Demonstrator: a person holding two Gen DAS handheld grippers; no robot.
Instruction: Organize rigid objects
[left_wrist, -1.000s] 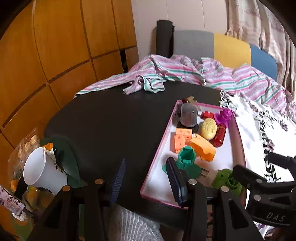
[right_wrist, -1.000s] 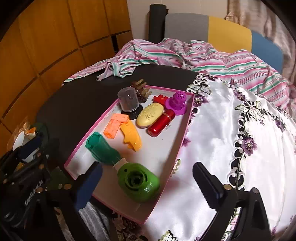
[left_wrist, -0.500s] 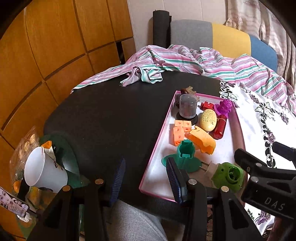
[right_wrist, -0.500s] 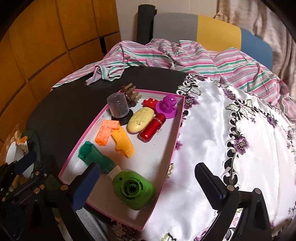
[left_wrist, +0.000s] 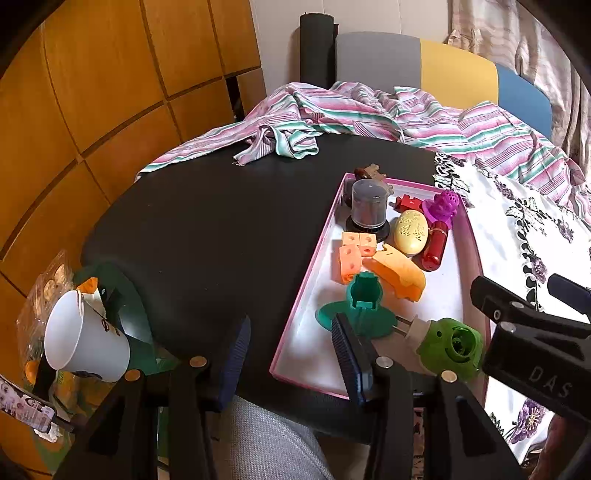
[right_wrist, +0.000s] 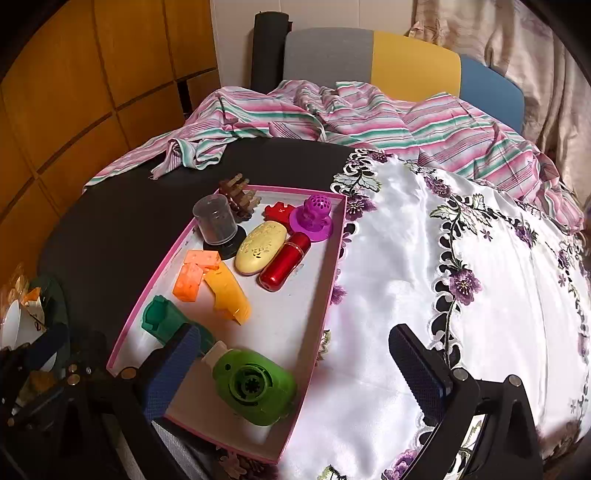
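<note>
Lower left of left view: white cup (left_wrist: 83, 345), cut off in right view | pink tray (right_wrist: 334, 258) holds toys | left gripper (left_wrist: 291, 354) half open, empty | right gripper (right_wrist: 295, 365) wide, empty

1. We see bare black table (left_wrist: 207, 236) left of the pink tray (left_wrist: 306, 280): open passage.
2. The tray's far end is crowded; the green gadget (right_wrist: 255, 384) blocks its near end.
3. The white embroidered cloth (right_wrist: 480, 295) lies unobstructed.
</note>
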